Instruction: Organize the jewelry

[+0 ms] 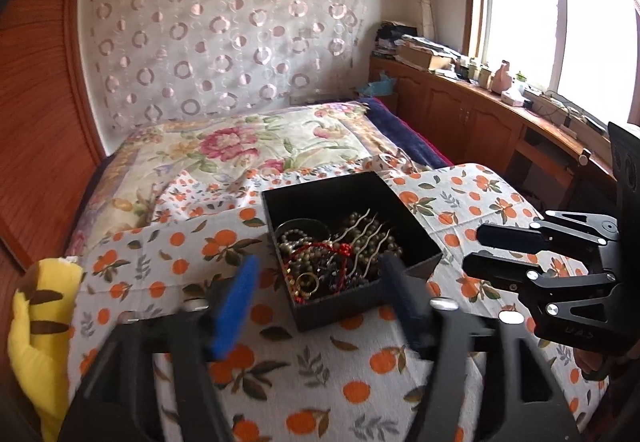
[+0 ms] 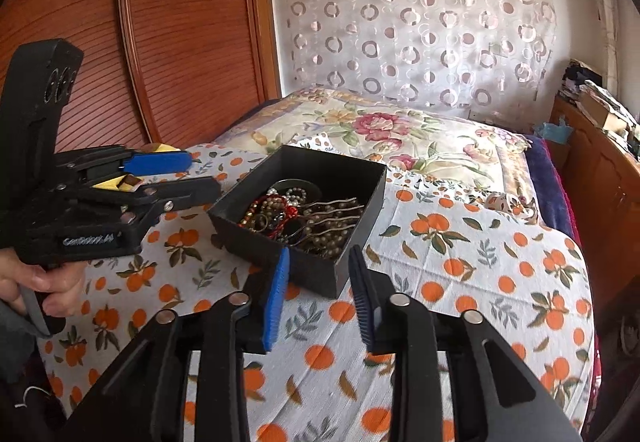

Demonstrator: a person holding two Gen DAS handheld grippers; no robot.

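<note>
A black open box [image 1: 416, 226] sits on the orange-print cloth on the bed; it also shows in the right wrist view [image 2: 312, 266]. Inside lies a tangle of jewelry [image 1: 332, 262]: bead strands, a red string, a gold ring and wavy metal hairpins [image 2: 336, 210]. My left gripper [image 1: 320, 274] is open and empty, its blue pads just short of the box's near side. My right gripper [image 2: 320, 262] is open and empty at the box's near corner. Each gripper also shows in the other view, the right one [image 1: 472, 246] to the box's right, the left one [image 2: 200, 174] to its left.
A yellow plush toy [image 1: 40, 330] lies at the bed's left edge. A floral quilt [image 1: 248, 146] covers the far bed. A wooden cabinet [image 1: 480, 114] with clutter runs under the window on the right. A wooden wardrobe [image 2: 160, 42] stands left.
</note>
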